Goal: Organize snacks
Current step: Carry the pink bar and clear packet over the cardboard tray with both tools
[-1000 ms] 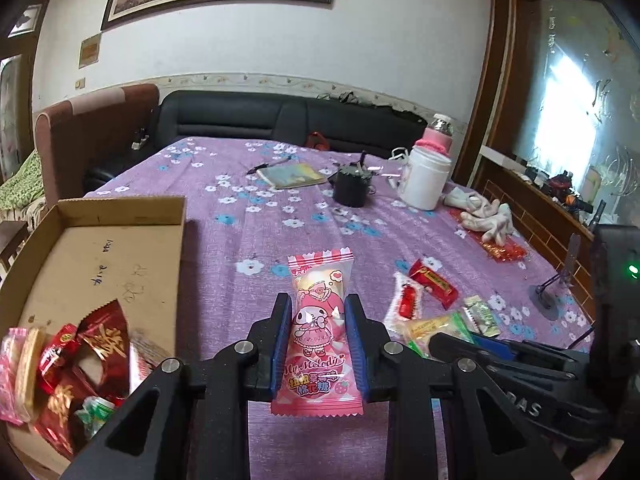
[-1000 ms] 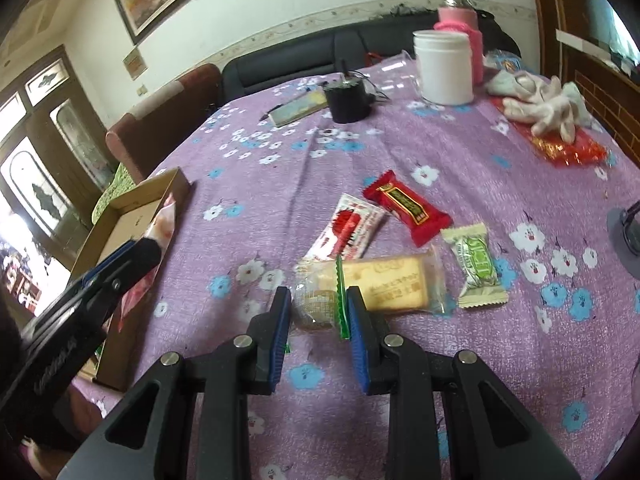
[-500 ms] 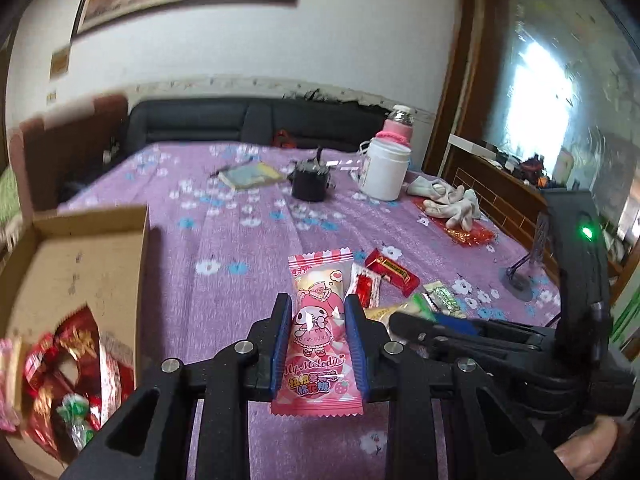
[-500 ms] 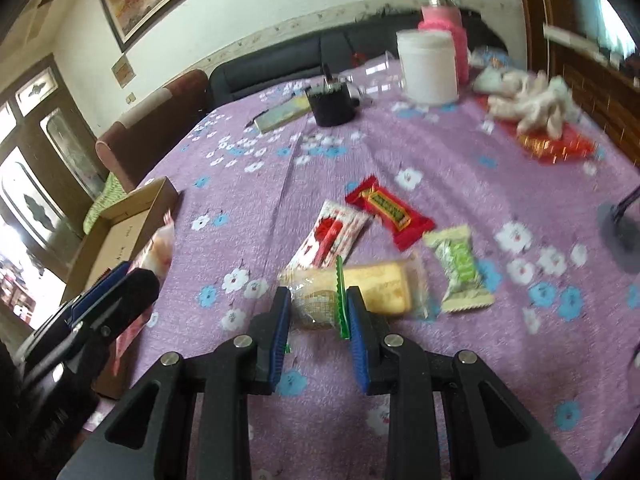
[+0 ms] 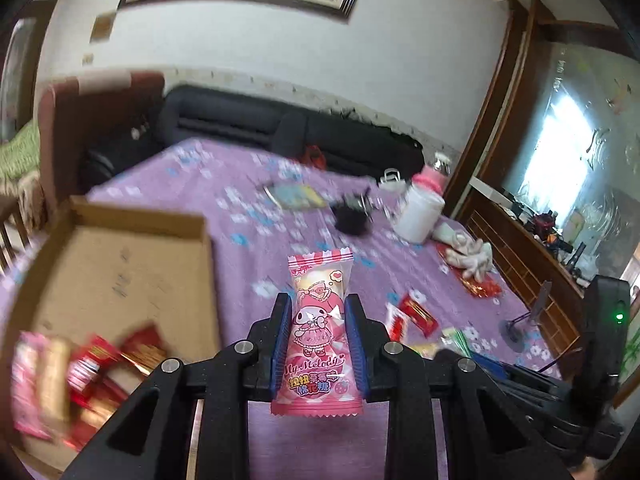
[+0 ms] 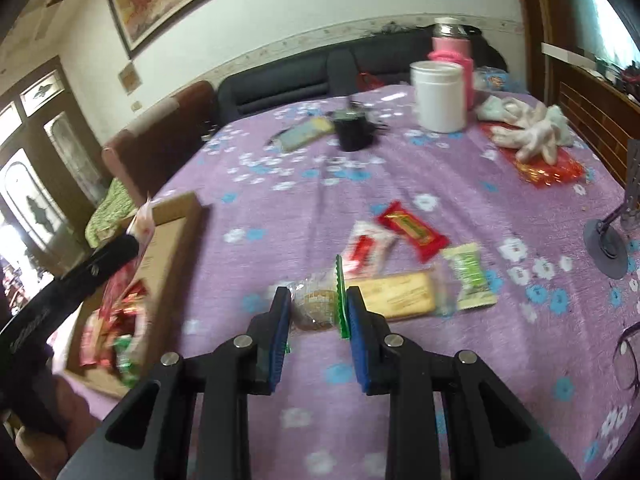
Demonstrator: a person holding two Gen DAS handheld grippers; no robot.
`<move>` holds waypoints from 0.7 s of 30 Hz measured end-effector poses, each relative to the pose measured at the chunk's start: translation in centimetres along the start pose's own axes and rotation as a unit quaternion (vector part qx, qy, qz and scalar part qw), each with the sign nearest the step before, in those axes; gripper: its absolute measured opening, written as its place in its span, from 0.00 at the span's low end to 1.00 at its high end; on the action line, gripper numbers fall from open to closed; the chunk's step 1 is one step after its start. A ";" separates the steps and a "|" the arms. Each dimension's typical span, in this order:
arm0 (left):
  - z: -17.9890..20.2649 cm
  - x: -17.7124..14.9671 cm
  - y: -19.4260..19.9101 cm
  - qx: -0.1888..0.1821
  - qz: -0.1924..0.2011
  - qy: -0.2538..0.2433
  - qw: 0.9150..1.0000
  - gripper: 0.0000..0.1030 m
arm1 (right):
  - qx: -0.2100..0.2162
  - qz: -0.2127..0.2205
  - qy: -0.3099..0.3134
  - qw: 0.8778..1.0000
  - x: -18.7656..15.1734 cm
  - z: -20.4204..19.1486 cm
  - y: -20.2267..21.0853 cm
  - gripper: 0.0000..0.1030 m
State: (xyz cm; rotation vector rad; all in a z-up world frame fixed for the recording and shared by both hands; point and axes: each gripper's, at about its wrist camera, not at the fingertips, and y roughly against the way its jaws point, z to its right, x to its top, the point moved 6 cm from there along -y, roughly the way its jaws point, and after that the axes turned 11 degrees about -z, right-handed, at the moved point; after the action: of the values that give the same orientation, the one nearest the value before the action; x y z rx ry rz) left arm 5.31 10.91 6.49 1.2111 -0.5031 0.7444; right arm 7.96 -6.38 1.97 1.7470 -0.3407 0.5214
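My left gripper [image 5: 316, 308] is shut on a pink My Melody candy packet [image 5: 318, 332], held upright above the purple cloth just right of the cardboard box [image 5: 120, 264]. Several red and pink snacks [image 5: 80, 368] lie in the box's near corner. My right gripper [image 6: 316, 300] is shut on a clear-wrapped brown snack [image 6: 314, 308] with a green edge, raised off the table. Beneath it lie a biscuit packet [image 6: 400, 292], a green candy [image 6: 470, 276], a red bar [image 6: 412, 230] and a white-red packet [image 6: 366, 250]. The left gripper [image 6: 132, 236] shows over the box [image 6: 176, 240].
At the table's far side stand a white jar [image 6: 440, 96], a pink bottle [image 6: 452, 52] and a black cup [image 6: 352, 132], with a booklet [image 6: 304, 132] beside it. White gloves [image 6: 532, 132] lie on red packets. A metal stand [image 6: 608, 240] is at the right edge.
Both grippers have risen with their snacks still held. The left one has swung toward the box, which now sits nearer the middle of its view.
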 end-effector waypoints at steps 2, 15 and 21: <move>-1.6 0.6 1.3 0.003 0.006 0.005 1.000 0.27 | 0.017 -0.007 0.013 1.000 0.0 -2.4 0.1 0.26; -16.5 0.8 -0.5 0.124 -0.048 0.088 0.987 0.28 | 0.097 -0.064 0.106 0.988 -0.9 -18.8 -6.1 0.26; -18.0 0.2 -0.6 0.142 -0.053 0.109 0.982 0.28 | 0.075 -0.079 0.150 0.983 -2.7 -21.3 -9.4 0.26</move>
State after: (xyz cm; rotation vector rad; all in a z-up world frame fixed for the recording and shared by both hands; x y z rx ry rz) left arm 5.17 28.02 0.98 1.3891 -0.1507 0.8659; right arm 6.78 16.32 -3.46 1.7900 0.0527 0.6975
